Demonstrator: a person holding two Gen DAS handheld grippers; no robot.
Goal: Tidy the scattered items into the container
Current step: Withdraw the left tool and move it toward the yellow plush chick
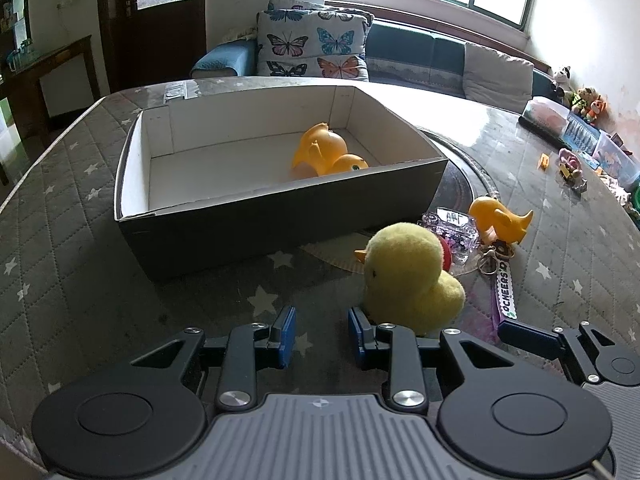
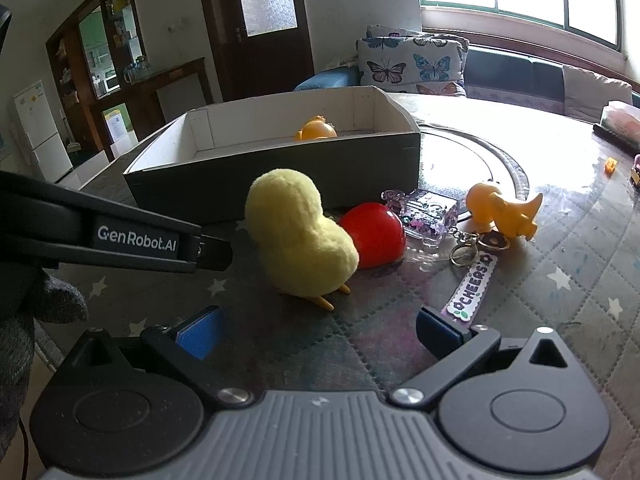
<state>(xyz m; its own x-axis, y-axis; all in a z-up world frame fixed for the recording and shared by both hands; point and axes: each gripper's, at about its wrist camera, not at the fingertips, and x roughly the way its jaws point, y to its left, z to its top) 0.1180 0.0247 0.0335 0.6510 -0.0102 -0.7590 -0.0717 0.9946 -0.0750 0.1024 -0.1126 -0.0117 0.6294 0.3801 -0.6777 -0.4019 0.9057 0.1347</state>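
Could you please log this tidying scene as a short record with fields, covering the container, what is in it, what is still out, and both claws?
container: open dark cardboard box with white inside, on the grey star-quilted table cover
inside: one orange plastic duck
still outside: fluffy yellow plush chick, red ball, clear glitter keychain, purple "CHEERS" tag, second orange plastic duck
left claw: open, empty, beside the chick
right claw: open, empty
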